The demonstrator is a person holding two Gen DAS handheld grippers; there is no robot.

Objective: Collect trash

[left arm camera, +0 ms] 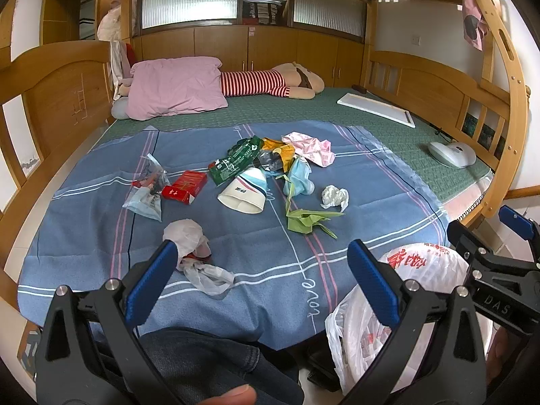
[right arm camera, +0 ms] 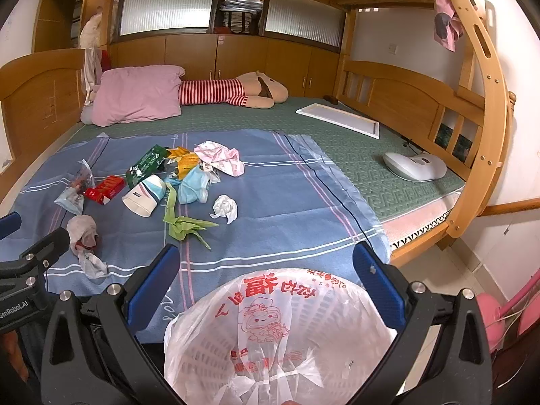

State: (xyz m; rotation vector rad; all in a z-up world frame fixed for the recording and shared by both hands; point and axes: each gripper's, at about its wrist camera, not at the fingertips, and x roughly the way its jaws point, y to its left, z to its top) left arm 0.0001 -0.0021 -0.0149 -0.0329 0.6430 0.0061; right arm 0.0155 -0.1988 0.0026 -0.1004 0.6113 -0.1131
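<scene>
Trash lies on a blue cloth (left arm camera: 256, 270) on the bed: a red box (left arm camera: 185, 187), a paper cup (left arm camera: 244, 192), green wrappers (left arm camera: 236, 160), a green folded paper (left arm camera: 308, 217), a white tissue ball (left arm camera: 334, 196), a pink wrapper (left arm camera: 312, 148), a crumpled white bag (left arm camera: 192, 253) and a clear bag (left arm camera: 146, 192). My left gripper (left arm camera: 263, 270) is open and empty above the cloth's near edge. My right gripper (right arm camera: 270, 270) is open above a basket lined with a white plastic bag (right arm camera: 270, 330), which also shows in the left wrist view (left arm camera: 415, 270).
A pink pillow (left arm camera: 175, 87) and a striped plush toy (left arm camera: 270, 82) lie at the back of the green mattress. A white board (left arm camera: 376, 106) and a white device (left arm camera: 452, 153) lie at the right. Wooden bed rails and a ladder (right arm camera: 479, 108) enclose the bed.
</scene>
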